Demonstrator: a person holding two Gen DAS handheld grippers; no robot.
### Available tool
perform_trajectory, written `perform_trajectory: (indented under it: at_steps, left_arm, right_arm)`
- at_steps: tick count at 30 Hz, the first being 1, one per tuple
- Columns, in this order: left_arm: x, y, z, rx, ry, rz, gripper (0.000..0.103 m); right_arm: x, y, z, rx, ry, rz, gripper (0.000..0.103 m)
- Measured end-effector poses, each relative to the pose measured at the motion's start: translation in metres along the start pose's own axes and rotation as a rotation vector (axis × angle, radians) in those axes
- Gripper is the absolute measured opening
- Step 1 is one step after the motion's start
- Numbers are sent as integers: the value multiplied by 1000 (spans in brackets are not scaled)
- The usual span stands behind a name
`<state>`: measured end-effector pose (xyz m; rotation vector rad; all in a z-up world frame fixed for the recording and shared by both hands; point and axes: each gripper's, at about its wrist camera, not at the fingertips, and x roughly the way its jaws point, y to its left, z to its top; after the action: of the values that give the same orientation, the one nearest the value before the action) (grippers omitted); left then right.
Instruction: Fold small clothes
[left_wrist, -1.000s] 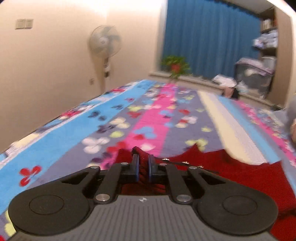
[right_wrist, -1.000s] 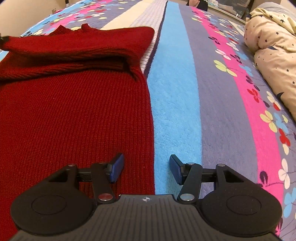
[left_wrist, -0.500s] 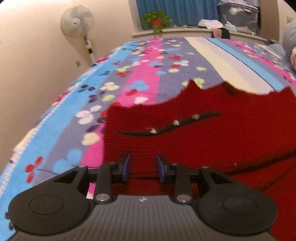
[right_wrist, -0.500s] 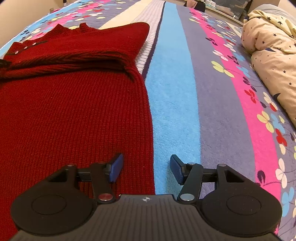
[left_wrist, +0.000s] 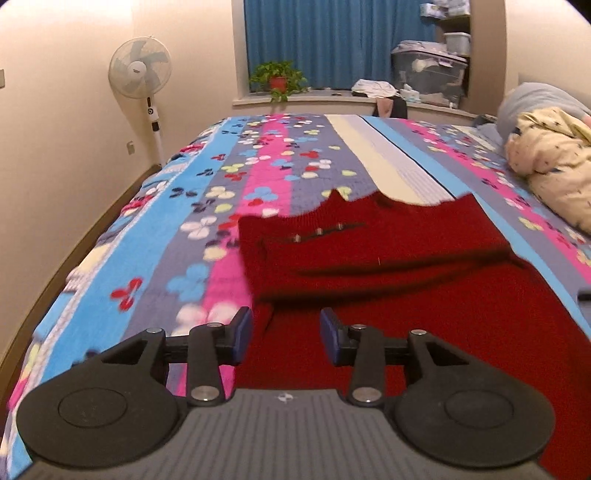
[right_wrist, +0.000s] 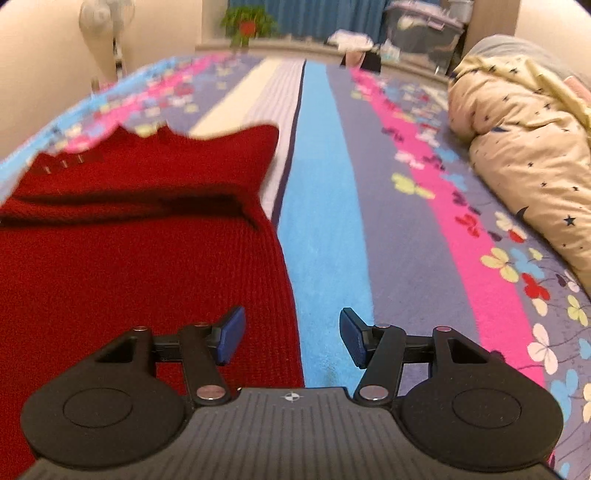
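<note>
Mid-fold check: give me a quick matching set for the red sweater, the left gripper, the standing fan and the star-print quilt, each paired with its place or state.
Things:
1. red sweater
2. left gripper
3. standing fan
4. star-print quilt

Places or states:
A. bunched at the right side of the bed
B. flat on the bedspread, far part folded over
C. by the left wall, off the bed
D. jaws just been opening, nothing between them

Pairs: 1-B, 2-D, 3-C, 4-A
</note>
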<state>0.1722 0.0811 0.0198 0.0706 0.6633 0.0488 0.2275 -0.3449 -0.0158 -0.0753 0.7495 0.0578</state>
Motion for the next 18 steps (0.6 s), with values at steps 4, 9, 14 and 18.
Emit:
perform_trajectory:
  at_steps: [4, 9, 14, 18]
  left_arm:
    - [-20, 8, -43, 26, -2, 11, 45]
    - [-23, 21, -71, -9, 88, -36, 45]
    - [-20, 42, -82, -77, 185, -38, 47]
    - [-8, 58, -91, -202, 320, -39, 48]
  right_arm:
    - [-35, -11, -12, 37, -56, -3, 58]
    - [-68, -30, -40, 119, -59, -36, 59]
    - [-85, -31, -74, 139, 2, -62, 60]
    - [-82, -26, -97, 154, 85, -48, 64]
